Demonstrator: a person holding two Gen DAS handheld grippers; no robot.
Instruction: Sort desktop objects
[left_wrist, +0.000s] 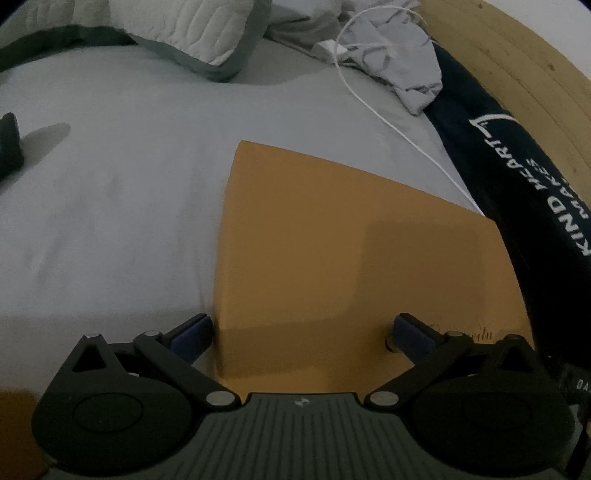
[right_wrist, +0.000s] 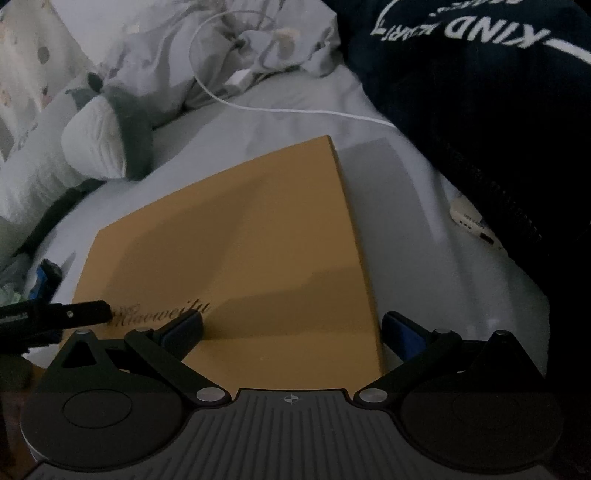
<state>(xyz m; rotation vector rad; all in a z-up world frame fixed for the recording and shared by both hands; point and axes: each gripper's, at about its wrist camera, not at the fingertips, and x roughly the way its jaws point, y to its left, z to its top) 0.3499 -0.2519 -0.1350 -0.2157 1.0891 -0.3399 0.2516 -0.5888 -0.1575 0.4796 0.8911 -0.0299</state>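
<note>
Left tongs (left_wrist: 302, 328): spread wide, nothing held. The blue-padded fingertips (left_wrist: 192, 334) stand well apart. The left fingertip sits just outside the near left edge of the flat tan box (left_wrist: 343, 251); the right fingertip lies over the box's near right area, beside faint script lettering. Contact between either pad and the box cannot be confirmed.

Right tongs (right_wrist: 293, 326): spread wide, nothing held. The left fingertip (right_wrist: 184, 328) lies over the near part of the tan box (right_wrist: 236, 251), next to the printed script on its top. The right fingertip sits just past the box's near right edge, over the bed sheet (right_wrist: 424, 258). Contact cannot be confirmed here either.

Box position: it lies flat on the grey bed sheet (left_wrist: 110, 203), directly ahead of both tongs and extending away from them. In the right wrist view, part of the left tongs (right_wrist: 55, 314) reaches in at the box's near left corner.

Surroundings:
- A white cable (left_wrist: 388, 125) runs across the sheet beyond the box.
- A dark navy garment with white lettering (left_wrist: 517, 192) lies right of the box.
- A quilted grey-edged blanket (left_wrist: 199, 33) lies ahead, left of the box.
- A small white device (right_wrist: 476, 221) rests at the garment's edge, right of the box.
</note>
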